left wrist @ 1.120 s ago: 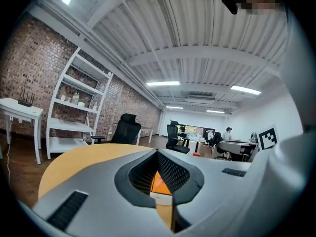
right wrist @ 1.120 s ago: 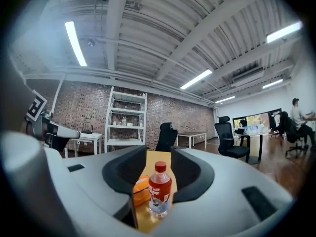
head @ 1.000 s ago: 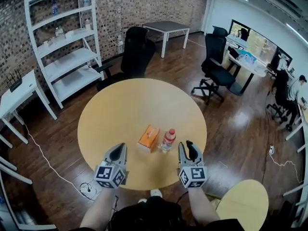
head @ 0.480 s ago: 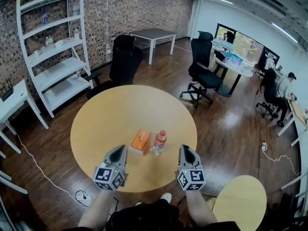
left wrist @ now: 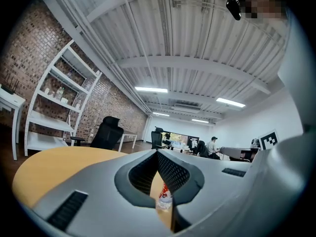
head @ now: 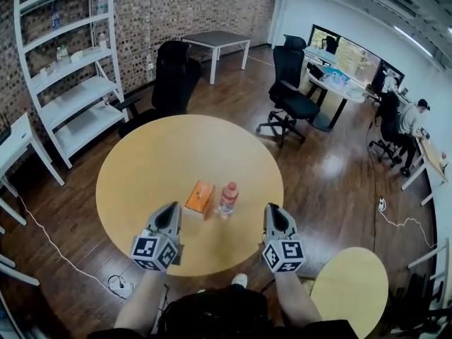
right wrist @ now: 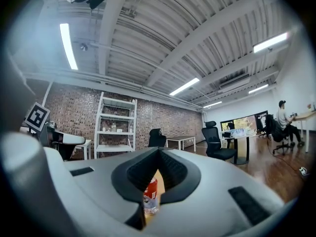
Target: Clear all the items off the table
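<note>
Standing on the near half of a round wooden table: one orange box, lying flat, and one clear bottle with a red cap and red label, upright, just beside the box on its right. Both items remain on the tabletop, a little past the gripper tips and between their two lines. Left gripper: held over the near edge of the table, jaws closed tip to tip, nothing gripped; in the left gripper view the bottle shows only through the notch below the meeting tips, out on the table and not touched. Right gripper: held likewise over the near edge, to the right of the bottle, jaws brought fully together, holding nothing; the right gripper view shows the same bottle beyond the closed tips, free of the pads. Each gripper carries a cube with square markers, left and right, at the person's end, with a forearm behind it. Surroundings: white shelf unit against a brick wall at far left, with small articles too small to tell; black office chair behind the table; second black chair further right; grey rectangular table at the back; smaller round table at lower right; person seated at a desk at far right; white cable trailing across the dark wood floor.
</note>
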`<control>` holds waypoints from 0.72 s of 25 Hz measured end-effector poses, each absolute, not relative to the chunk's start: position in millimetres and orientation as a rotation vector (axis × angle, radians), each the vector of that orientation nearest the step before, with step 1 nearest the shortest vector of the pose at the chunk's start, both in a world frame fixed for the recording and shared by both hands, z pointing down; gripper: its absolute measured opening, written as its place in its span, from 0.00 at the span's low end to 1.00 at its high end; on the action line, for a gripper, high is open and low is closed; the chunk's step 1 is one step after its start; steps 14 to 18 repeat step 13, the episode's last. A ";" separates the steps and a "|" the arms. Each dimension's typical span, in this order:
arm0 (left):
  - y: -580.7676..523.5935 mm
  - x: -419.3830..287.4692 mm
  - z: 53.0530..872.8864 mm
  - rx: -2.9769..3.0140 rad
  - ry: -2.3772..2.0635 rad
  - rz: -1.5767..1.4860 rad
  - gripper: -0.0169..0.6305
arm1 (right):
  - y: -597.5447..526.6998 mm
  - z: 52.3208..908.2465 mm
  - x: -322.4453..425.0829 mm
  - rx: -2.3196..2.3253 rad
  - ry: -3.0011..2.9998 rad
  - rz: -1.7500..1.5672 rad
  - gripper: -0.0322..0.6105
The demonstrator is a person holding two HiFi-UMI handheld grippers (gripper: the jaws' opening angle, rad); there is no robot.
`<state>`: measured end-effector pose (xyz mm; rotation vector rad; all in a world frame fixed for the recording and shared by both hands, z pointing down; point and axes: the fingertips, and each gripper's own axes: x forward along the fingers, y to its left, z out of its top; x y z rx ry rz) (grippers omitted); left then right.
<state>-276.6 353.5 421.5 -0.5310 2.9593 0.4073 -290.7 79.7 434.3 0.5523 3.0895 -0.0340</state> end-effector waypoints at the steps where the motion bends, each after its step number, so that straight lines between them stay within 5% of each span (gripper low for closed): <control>1: 353.0 -278.6 420.6 -0.526 2.958 0.407 0.02 | 79.3 433.0 -289.4 0.548 3.086 -0.004 0.05; 18: 334.2 -299.7 404.7 -0.587 2.928 0.350 0.02 | 81.1 421.8 -294.3 0.566 3.060 0.126 0.05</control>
